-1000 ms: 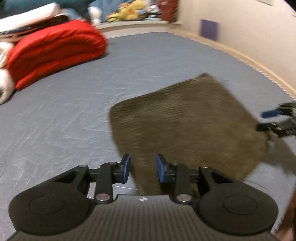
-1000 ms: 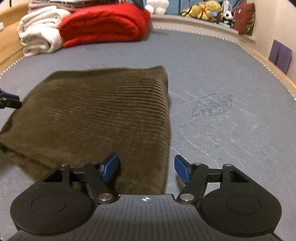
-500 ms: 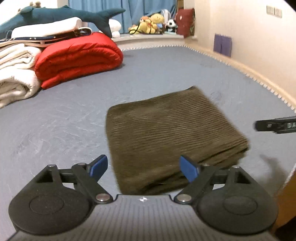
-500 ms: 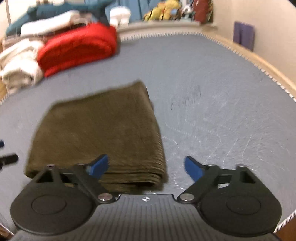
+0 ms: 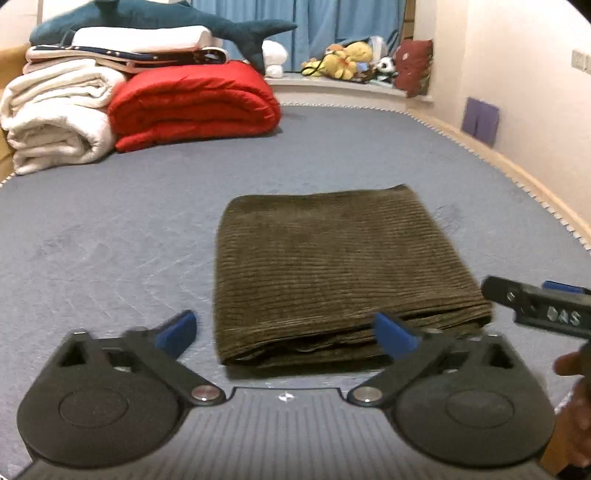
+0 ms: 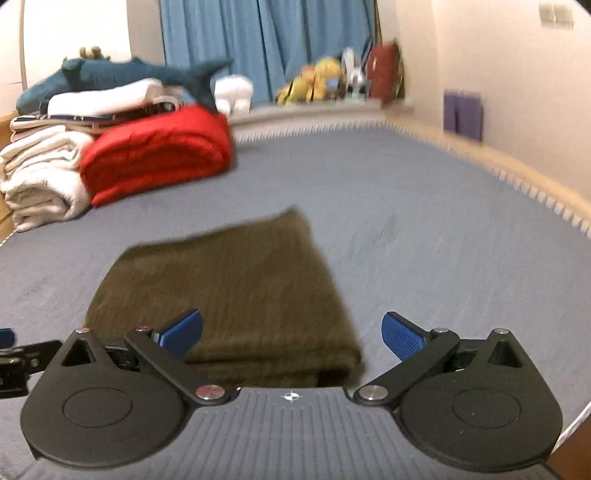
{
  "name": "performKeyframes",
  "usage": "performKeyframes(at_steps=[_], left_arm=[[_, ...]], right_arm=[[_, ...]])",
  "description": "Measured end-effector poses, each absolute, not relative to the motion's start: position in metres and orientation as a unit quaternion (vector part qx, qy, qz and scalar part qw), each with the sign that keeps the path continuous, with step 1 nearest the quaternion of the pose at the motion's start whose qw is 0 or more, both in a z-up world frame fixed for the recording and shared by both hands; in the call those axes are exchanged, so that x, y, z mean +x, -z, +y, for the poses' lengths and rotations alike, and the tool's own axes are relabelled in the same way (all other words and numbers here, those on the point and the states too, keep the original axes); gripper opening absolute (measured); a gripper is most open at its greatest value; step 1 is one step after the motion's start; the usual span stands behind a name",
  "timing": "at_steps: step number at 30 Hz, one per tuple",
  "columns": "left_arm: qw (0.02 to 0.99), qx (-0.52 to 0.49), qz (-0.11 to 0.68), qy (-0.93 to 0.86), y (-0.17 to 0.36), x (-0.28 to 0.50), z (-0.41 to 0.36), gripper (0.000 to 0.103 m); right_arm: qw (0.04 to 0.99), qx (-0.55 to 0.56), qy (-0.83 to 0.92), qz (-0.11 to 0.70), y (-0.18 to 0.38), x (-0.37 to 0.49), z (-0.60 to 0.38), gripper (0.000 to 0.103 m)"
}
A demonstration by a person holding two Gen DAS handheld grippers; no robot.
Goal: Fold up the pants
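The olive-brown corduroy pants (image 5: 332, 273) lie folded into a flat rectangle on the grey-blue bed; they also show in the right wrist view (image 6: 229, 291). My left gripper (image 5: 284, 334) is open and empty, held just in front of the fold's near edge. My right gripper (image 6: 291, 334) is open and empty, also at the near edge, toward its right corner. The right gripper's tip shows at the right of the left wrist view (image 5: 535, 308). The left gripper's tip shows at the left edge of the right wrist view (image 6: 22, 356).
A folded red quilt (image 5: 192, 103) and white blankets (image 5: 55, 118) are stacked at the bed's far left, with a plush shark (image 5: 159, 18) on top. Stuffed toys (image 5: 347, 61) sit on the far sill. A wall (image 5: 517, 74) borders the bed's right edge.
Both grippers have opened wide, let go of the pants and pulled back and up. The pants now lie flat and folded on the bed.
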State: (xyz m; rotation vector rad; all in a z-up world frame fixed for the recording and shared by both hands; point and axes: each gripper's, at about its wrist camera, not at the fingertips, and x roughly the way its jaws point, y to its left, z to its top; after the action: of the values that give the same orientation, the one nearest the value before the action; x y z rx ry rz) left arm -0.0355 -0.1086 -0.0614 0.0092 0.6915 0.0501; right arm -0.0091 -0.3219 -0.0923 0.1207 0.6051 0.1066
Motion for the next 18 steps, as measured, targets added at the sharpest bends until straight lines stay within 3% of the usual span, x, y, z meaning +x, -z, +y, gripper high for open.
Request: performKeyframes(at_steps=[18], left_arm=[[0.913, -0.042, 0.403, -0.038, 0.089, -0.023, -0.102, 0.103]], right_arm=[[0.948, 0.023, -0.088, 0.305, 0.093, -0.009, -0.296, 0.102]])
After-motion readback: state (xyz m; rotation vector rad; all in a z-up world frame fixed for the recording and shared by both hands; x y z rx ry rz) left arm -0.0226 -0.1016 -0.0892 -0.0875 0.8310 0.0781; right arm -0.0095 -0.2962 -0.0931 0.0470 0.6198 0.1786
